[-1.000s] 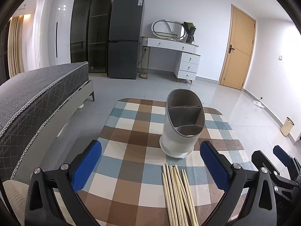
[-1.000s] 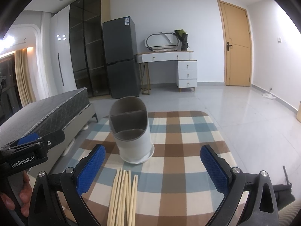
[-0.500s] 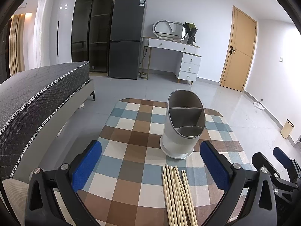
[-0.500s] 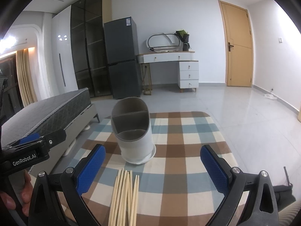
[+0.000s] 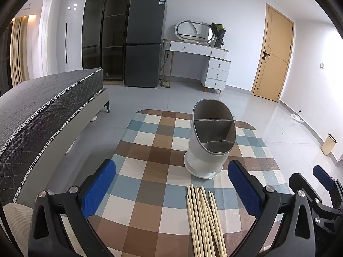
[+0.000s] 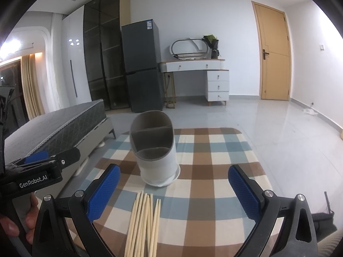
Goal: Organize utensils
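Item: utensil sorting, opening stage, nothing yet stowed. Left claw (image 5: 171, 189): released, blue pads spread wide, empty, hovering above the checked worktop (image 5: 150, 150). Right claw (image 6: 174, 189): likewise released and empty, pads wide apart. Chopsticks (image 5: 203, 218): a loose bundle of pale sticks lying flat on the worktop at 6 o'clock in both wrist views, tips pointing toward the holder, a few fanned slightly apart from the rest. Utensil holder (image 5: 211, 141): white, oval, grey-lined, divided into compartments, upright at 12 o'clock from the sticks, just beyond their tips, all compartments visible appear empty. Step judged in hand: approach to a first pick. Next move calls for one claw to drop over the sticks, close across their width, then lift and tip them upright into a compartment. Obstacles: none between sticks and holder; risk lies in the thin sticks scattering or rolling. Surroundings: bed (image 5: 42, 107) at 9 o'clock, fridge (image 5: 145, 40) and dressing table (image 5: 199, 51) at 12, door (image 5: 274, 53) at 2.
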Available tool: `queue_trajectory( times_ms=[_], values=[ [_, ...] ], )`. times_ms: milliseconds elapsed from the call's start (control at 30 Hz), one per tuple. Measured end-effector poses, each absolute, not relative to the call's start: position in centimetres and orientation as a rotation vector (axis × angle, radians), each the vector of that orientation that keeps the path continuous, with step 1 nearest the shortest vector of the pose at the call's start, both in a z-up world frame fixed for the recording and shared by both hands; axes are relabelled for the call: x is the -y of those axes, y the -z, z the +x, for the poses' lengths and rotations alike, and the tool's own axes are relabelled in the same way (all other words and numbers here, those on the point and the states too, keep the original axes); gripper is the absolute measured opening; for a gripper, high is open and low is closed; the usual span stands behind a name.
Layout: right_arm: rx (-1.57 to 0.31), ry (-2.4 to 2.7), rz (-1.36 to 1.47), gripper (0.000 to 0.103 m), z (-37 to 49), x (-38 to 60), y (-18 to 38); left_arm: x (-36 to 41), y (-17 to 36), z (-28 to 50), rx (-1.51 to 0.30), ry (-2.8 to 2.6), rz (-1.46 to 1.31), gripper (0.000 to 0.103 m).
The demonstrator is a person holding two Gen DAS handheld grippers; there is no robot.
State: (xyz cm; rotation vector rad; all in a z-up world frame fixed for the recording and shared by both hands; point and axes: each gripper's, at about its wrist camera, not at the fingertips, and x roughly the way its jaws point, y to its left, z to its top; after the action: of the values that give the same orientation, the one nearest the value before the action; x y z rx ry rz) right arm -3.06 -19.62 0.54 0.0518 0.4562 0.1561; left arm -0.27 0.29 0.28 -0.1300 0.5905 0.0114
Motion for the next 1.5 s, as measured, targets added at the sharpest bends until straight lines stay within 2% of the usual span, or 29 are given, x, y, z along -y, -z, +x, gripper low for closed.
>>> queue_trajectory(
  times_ms=[200, 367, 433, 500, 700, 867, 967, 1133, 1500],
  values=[
    [-0.477, -0.175, 0.053, 0.102, -2.5, 19.4, -0.3, -0.3, 0.1, 0.2, -0.625, -0.012, -0.133, 0.102],
    [-0.590, -0.175, 0.013, 0.101, -0.3, 18.8, 1.5, -0.4, 1.7, 2.1, -0.732, -0.064, -0.128, 0.102],
    [-0.653, -0.172, -0.012, 0.096, 0.9, 18.4, 2.6, -0.7, 2.7, 3.0, -0.791, -0.089, -0.138, 0.102],
    [-0.752, -0.188, -0.023, 0.083, 2.7, 18.1, 4.2, -1.5, 3.8, 4.0, -0.855, -0.108, -0.182, 0.102],
    [-0.962, -0.235, -0.073, 0.068, 6.5, 16.6, 9.1, -3.2, 6.1, 5.6, -0.959, -0.228, -0.240, 0.102],
    [-1.046, -0.264, -0.139, 0.054, 8.5, 15.1, 11.8, -4.2, 7.6, 6.8, -1.035, -0.275, -0.285, 0.102],
    [-1.089, -0.274, -0.162, 0.039, 9.1, 14.4, 12.9, -4.9, 8.2, 7.2, -1.060, -0.293, -0.307, 0.102],
    [-1.151, -0.278, -0.181, 0.034, 9.7, 13.8, 14.4, -5.7, 8.7, 7.6, -1.095, -0.296, -0.348, 0.102],
    [-1.153, -0.273, -0.220, 0.026, 10.5, 12.8, 14.5, -6.1, 9.4, 8.0, -1.134, -0.294, -0.367, 0.102]
  ],
)
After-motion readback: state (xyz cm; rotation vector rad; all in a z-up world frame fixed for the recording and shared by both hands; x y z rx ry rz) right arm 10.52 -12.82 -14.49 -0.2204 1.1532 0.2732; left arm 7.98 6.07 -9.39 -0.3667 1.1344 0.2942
